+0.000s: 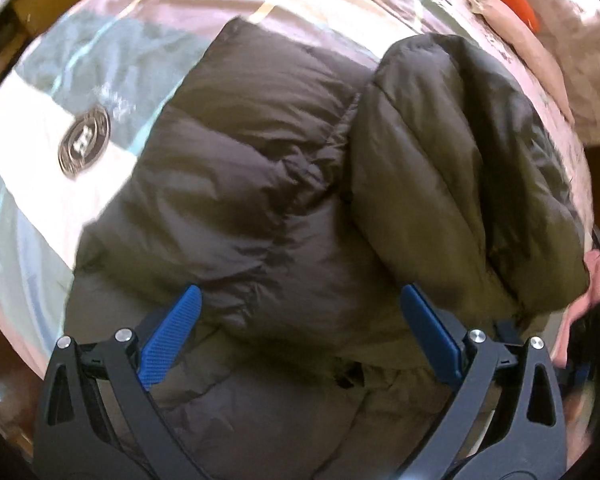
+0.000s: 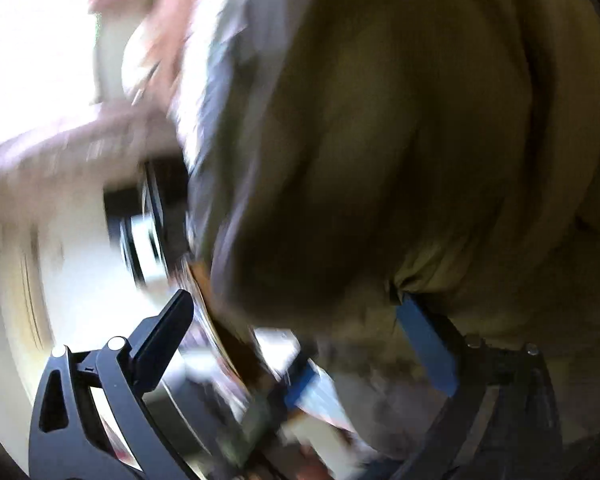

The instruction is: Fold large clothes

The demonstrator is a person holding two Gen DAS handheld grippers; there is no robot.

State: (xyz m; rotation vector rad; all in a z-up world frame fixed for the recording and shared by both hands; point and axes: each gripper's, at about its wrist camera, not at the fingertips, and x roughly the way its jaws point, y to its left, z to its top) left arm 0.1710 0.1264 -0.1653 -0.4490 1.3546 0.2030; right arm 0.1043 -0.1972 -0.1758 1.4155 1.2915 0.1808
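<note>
Two blue-padded jaws of the left gripper (image 1: 300, 334) stand wide apart over a brown puffer jacket (image 1: 260, 168) lying on a striped bedspread (image 1: 32, 112). From the blurred right wrist, the right gripper (image 2: 296, 344) gapes, jacket fabric against one finger.
</note>
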